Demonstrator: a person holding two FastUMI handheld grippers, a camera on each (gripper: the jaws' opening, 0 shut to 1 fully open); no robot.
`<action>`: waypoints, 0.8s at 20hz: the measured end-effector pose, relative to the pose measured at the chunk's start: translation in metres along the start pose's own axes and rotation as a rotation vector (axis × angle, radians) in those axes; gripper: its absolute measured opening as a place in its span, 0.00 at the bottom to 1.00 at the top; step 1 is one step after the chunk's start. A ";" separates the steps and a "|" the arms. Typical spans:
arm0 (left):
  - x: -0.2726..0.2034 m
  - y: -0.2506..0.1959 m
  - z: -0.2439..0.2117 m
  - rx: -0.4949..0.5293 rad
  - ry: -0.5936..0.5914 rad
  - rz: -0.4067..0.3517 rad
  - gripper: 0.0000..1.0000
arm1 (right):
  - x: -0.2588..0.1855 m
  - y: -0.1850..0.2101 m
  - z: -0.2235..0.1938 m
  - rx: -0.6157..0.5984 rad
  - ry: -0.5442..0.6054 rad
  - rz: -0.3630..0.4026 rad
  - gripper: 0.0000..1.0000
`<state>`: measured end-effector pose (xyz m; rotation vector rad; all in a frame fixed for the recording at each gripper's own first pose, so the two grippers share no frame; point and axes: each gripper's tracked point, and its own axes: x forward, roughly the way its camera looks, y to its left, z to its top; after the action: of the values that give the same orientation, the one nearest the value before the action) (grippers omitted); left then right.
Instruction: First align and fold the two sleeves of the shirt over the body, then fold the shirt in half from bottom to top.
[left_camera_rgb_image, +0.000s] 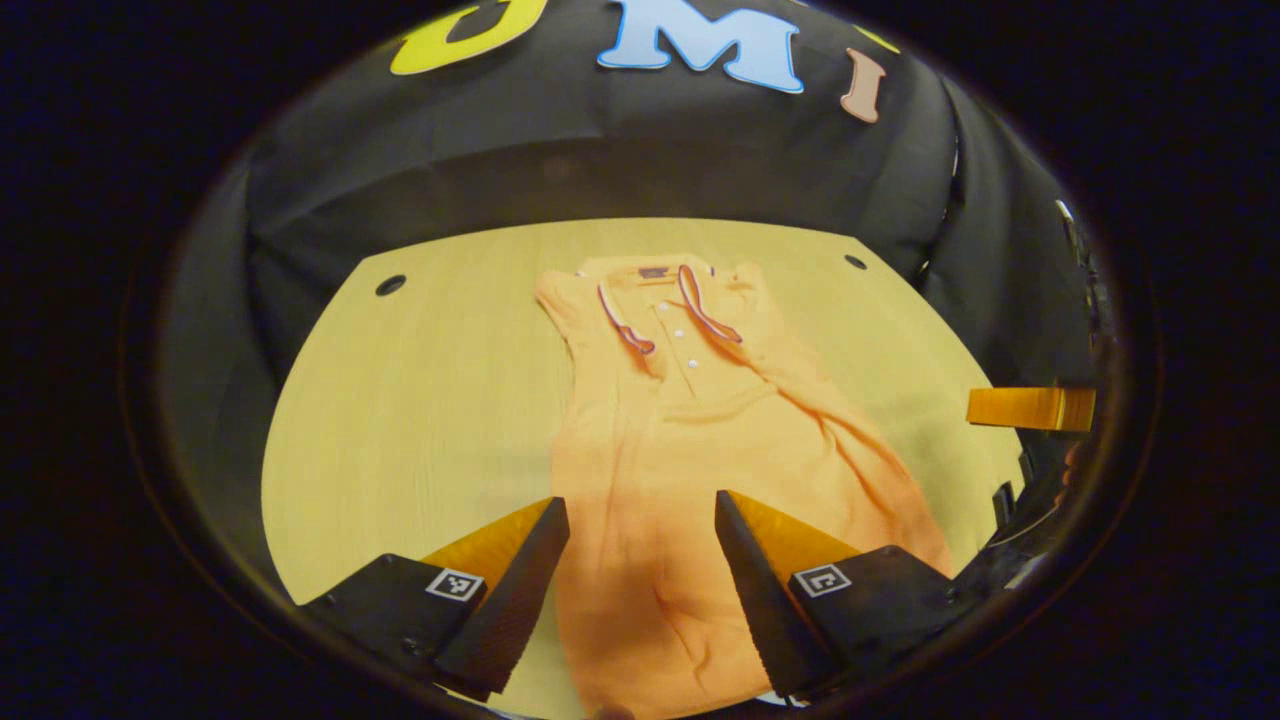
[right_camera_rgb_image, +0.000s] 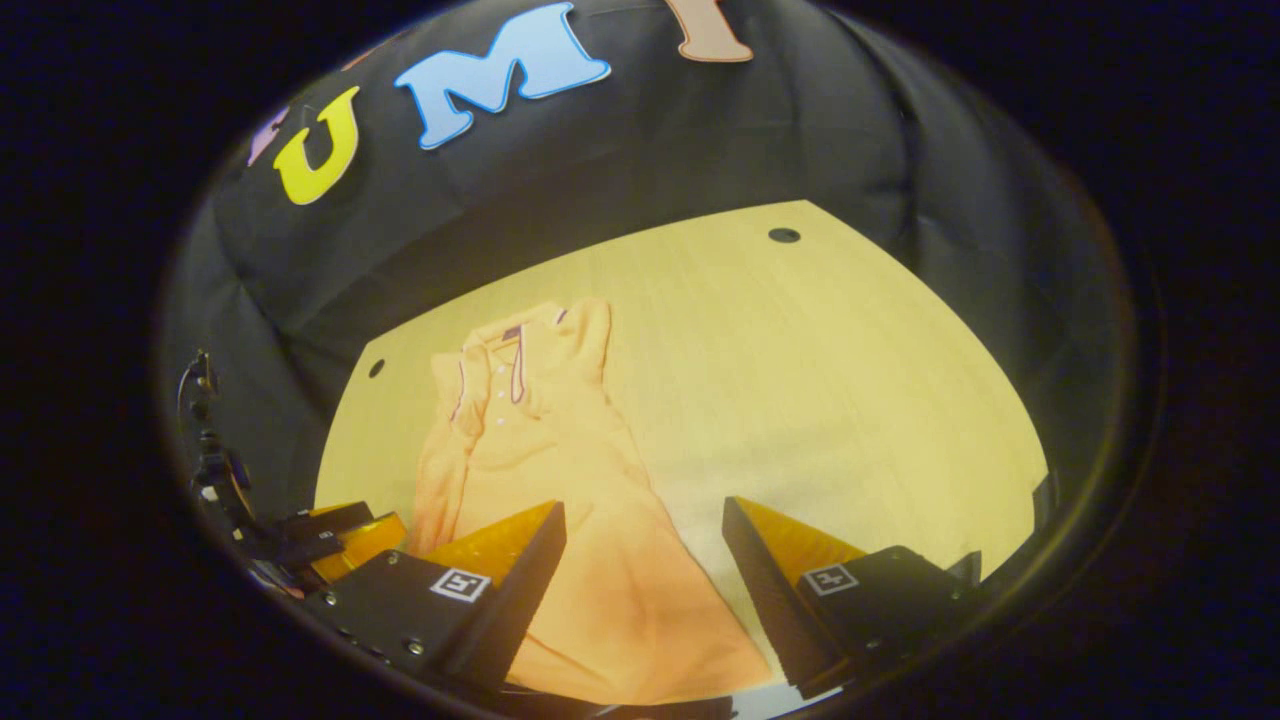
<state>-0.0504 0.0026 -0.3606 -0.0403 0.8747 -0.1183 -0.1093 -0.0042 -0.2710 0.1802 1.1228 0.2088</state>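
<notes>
Left gripper view. Left gripper (left_camera_rgb_image: 640, 520) hangs above the table (left_camera_rgb_image: 420, 400), fingers spread wide, nothing between them. Orange polo shirt (left_camera_rgb_image: 680, 450) lies flat on the wood straight ahead of the fingers; its lower body passes under the gap between them and runs out of sight at the bottom edge. Collar (left_camera_rgb_image: 660, 300) at the far end, trimmed with a dark and light stripe, a placket with small white buttons (left_camera_rgb_image: 685, 345) below it. Both sleeves look already folded in over the body, giving a long narrow shape; a fold ridge runs diagonally down the shirt toward the right-hand finger. The right gripper (left_camera_rgb_image: 1030, 408) shows as one finger at the right edge, well off to the side of the shirt. Two dark holes in the tabletop, one at each far corner.

Right gripper view. The right gripper (right_camera_rgb_image: 645, 525) is also spread wide and empty, above the table (right_camera_rgb_image: 850, 380). The shirt (right_camera_rgb_image: 560, 500) lies ahead and to the left: its hem end sits under the left-hand finger and part of the gap, bare wood under the right-hand finger. Collar (right_camera_rgb_image: 500, 360) far ahead-left. The left gripper (right_camera_rgb_image: 350, 535) sits low at the left edge, just beside the shirt's side.
</notes>
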 end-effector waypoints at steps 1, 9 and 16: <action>-0.003 0.000 -0.016 -0.025 0.034 0.005 0.98 | 0.002 0.001 -0.011 -0.004 0.033 0.006 0.97; -0.021 0.023 -0.103 -0.067 0.223 0.061 0.96 | 0.016 -0.001 -0.086 -0.086 0.291 -0.015 0.98; -0.031 0.028 -0.149 -0.073 0.348 0.079 0.97 | 0.014 -0.004 -0.138 -0.166 0.452 -0.059 0.98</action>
<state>-0.1819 0.0357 -0.4342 -0.0540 1.2270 -0.0194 -0.2275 0.0006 -0.3426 -0.0526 1.5501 0.2979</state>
